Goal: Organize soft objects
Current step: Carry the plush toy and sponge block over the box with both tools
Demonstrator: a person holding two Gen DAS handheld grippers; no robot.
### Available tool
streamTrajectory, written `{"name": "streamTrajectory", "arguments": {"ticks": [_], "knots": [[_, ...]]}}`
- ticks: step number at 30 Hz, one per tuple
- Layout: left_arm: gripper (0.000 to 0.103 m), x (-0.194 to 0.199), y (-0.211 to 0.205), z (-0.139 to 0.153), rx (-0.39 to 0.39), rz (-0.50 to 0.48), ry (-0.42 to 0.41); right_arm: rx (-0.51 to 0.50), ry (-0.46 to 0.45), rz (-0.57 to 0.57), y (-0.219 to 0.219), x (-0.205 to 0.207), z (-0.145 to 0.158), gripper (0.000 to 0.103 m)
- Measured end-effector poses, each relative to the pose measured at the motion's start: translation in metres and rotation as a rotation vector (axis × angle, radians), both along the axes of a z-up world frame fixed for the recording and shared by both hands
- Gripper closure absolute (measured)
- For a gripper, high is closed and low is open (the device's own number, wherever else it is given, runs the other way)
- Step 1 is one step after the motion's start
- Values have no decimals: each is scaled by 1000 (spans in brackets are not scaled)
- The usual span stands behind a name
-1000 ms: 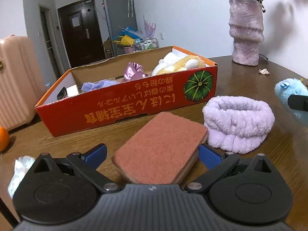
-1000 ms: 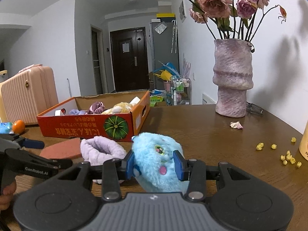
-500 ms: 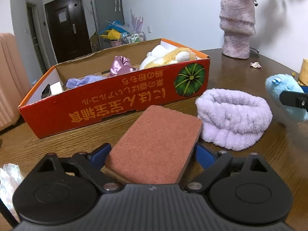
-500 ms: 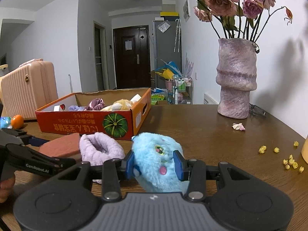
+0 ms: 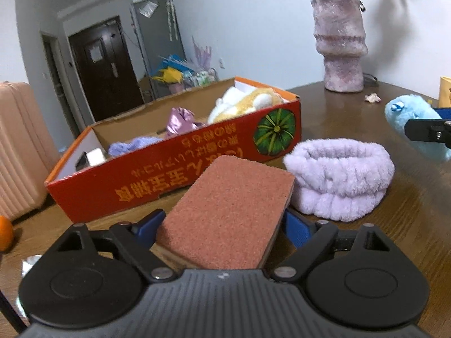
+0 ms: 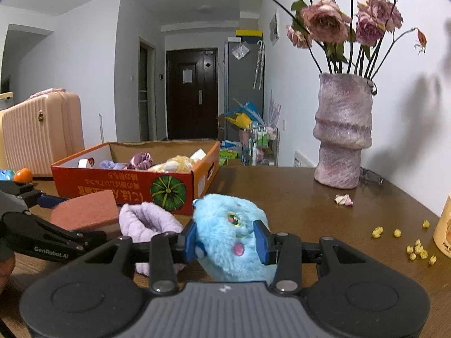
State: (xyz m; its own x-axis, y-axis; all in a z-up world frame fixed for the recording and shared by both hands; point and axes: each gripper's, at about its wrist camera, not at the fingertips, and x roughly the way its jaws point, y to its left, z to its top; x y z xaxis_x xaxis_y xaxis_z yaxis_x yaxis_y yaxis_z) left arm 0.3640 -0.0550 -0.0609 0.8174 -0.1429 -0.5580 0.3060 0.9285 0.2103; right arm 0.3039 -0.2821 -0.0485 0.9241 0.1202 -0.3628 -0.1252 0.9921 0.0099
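Note:
A reddish-brown sponge sits between the blue pads of my left gripper, whose jaws are closing and press its two long sides. Its far end tilts toward the red cardboard box, which holds several soft items. A lilac fluffy headband lies on the table just right of the sponge. In the right wrist view, my right gripper is shut on a blue plush toy, pads squeezing its sides. The headband, the sponge and the box lie to its left.
A pink vase of dried roses stands at the back right of the wooden table. Yellow crumbs and a tan container sit at the right edge. An orange and a crumpled wrapper lie left; a pink suitcase stands beyond.
The left gripper's pads have drawn in against the sponge's sides, and the view has rolled slightly. The right gripper keeps its hold on the blue plush toy with little motion.

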Motion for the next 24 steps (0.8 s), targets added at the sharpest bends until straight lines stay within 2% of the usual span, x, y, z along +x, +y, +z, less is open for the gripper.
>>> {"name": "streamTrajectory", "arguments": {"ticks": [11,24], "knots": [[13,-20,13,21,-43,106,-110,-12,-88,-35,12,-3,9,62],[13,-41,20,51,-116,185,-219,-7,-199,-33,54,-8,23,62]]}}
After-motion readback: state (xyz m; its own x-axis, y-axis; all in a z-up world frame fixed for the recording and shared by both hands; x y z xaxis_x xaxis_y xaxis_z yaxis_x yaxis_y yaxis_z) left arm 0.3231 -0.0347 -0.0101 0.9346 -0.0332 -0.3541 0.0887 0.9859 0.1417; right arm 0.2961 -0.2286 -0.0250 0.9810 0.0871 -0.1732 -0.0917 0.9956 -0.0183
